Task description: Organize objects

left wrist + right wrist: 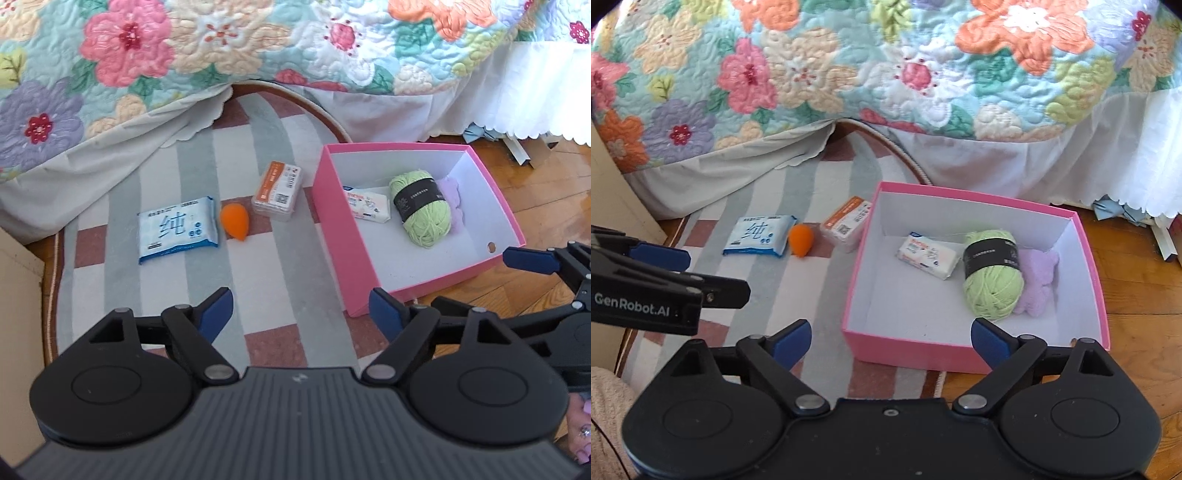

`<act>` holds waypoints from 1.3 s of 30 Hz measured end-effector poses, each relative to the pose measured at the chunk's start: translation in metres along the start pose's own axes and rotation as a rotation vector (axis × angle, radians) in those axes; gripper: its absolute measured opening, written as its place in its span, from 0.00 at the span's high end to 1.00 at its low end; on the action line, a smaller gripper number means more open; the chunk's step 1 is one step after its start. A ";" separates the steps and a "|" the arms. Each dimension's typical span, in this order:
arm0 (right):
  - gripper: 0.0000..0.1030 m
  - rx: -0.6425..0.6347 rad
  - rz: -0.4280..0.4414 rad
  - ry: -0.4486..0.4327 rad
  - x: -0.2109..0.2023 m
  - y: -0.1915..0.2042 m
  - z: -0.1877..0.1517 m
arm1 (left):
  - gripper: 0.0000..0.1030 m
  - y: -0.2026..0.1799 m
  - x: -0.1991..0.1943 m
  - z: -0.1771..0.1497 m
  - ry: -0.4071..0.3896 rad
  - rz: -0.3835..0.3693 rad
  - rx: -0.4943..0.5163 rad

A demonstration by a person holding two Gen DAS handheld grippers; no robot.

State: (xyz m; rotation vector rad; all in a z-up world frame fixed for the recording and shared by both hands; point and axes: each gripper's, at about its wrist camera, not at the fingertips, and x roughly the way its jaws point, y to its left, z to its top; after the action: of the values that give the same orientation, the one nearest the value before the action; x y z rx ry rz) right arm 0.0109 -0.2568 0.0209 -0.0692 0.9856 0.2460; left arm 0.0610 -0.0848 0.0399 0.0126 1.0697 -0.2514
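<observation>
The big pink cardboard box (975,354) holds a green ball of yarn (993,273), while a blue tissue pack (178,229) lies well left of it, and the left gripper (301,308) and right gripper (891,341) are both wide open, holding nothing.

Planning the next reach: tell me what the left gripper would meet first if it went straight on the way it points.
Most likely bare striped rug. The left gripper is open and empty, aimed down at the gap between the blue tissue pack and the pink box. The orange sponge lies beyond; depth is uncertain.
</observation>
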 end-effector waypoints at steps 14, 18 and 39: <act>0.05 -0.072 0.034 0.034 -0.006 0.025 -0.001 | 0.09 0.019 -0.013 -0.014 0.008 0.003 0.002; 0.05 -0.077 0.050 0.050 -0.007 0.028 -0.001 | 0.06 0.021 -0.019 -0.018 -0.003 0.005 0.015; 0.05 -0.172 0.163 -0.007 -0.018 0.069 0.005 | 0.05 0.085 -0.032 -0.033 -0.087 0.022 -0.115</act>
State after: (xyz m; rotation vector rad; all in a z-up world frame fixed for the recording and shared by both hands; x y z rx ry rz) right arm -0.0112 -0.1917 0.0421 -0.1455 0.9624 0.4801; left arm 0.0361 0.0078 0.0423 -0.0890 0.9950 -0.1690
